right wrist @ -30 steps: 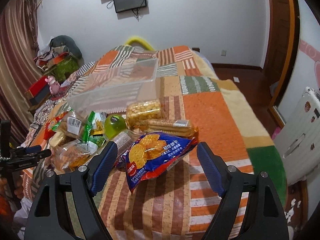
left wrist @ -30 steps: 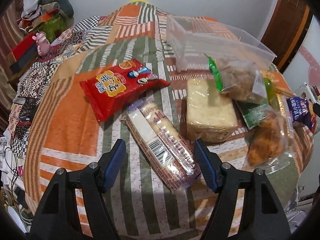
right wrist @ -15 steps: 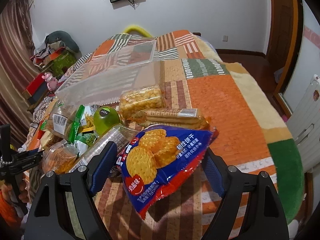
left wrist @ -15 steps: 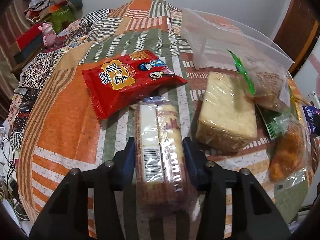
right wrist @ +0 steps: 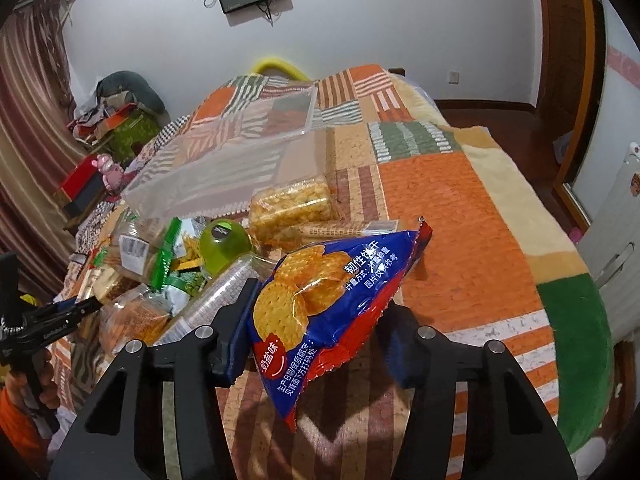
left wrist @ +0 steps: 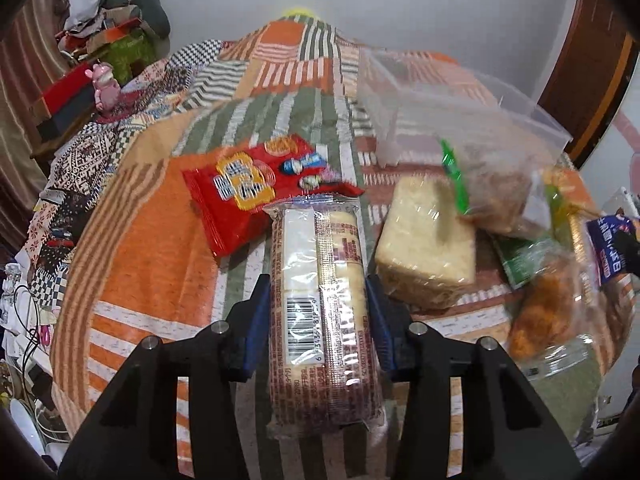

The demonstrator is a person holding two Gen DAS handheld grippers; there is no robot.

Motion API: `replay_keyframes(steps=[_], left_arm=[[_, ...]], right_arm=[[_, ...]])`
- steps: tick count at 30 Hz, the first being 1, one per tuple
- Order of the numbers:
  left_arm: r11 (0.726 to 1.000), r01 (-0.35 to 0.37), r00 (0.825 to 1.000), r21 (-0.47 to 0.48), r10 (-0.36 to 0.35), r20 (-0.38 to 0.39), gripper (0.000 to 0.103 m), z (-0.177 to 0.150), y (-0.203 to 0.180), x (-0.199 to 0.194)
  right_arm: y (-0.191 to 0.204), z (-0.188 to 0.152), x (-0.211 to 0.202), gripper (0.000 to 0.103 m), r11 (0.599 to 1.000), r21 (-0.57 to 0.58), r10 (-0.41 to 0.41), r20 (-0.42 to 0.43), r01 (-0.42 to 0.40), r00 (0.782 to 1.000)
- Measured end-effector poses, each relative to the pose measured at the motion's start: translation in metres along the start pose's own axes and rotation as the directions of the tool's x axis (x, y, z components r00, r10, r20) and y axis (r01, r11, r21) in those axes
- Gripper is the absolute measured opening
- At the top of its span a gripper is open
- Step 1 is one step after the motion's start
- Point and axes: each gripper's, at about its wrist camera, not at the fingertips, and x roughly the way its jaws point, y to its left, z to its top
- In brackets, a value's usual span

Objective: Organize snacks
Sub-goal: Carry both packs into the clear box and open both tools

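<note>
A: What does the left wrist view show?

B: The left hand-held gripper (left wrist: 318,312) is clamped on a long clear-wrapped biscuit pack (left wrist: 320,300), barcode facing up, its blue pads pressed against both long sides. The pack points away from the camera over a patchwork bedspread (left wrist: 132,248). Just beyond its far end lies a red snack bag (left wrist: 256,188), flat on the bed. To the right sits a pale block of cake in clear wrap (left wrist: 430,240), and beside that a heap of clear bags with brownish and orange snacks inside. Behind the heap stands an empty clear plastic bin (left wrist: 452,112).

A: And the right wrist view?

B: The right hand-held gripper (right wrist: 316,340) grips a blue cracker bag (right wrist: 320,300) printed with round golden crackers. The bag sticks up between the pads, tilted to the right, apparently lifted off the bed, though its lower end hides the surface beneath. Behind it sits the snack pile: a lime-green lidded container (right wrist: 224,246), a clear pack of yellow puffed squares (right wrist: 294,206), and a long wafer pack (right wrist: 344,230) just in front of that. The clear plastic bin (right wrist: 240,152) stands behind the pile. At the far left edge, the other gripper is partly visible.
</note>
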Motion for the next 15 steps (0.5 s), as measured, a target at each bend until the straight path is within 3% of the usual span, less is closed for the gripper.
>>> replay_keyframes(steps=[6, 15], left_arm=[[1.0, -0.01, 0.997, 0.018, 0.009, 0.08, 0.045, 0.017, -0.007, -0.03], [0.995, 0.024, 0.977, 0.092, -0.043, 0.207, 0.045, 0.061, -0.034, -0.069]], right_arm=[[0.004, 0.01, -0.022, 0.05, 1.0, -0.024, -0.001, 0.064, 0.003, 0.998], [0.019, 0.038, -0.04, 0.05, 0.997, -0.073, 0.043, 0.176, -0.03, 0.983]])
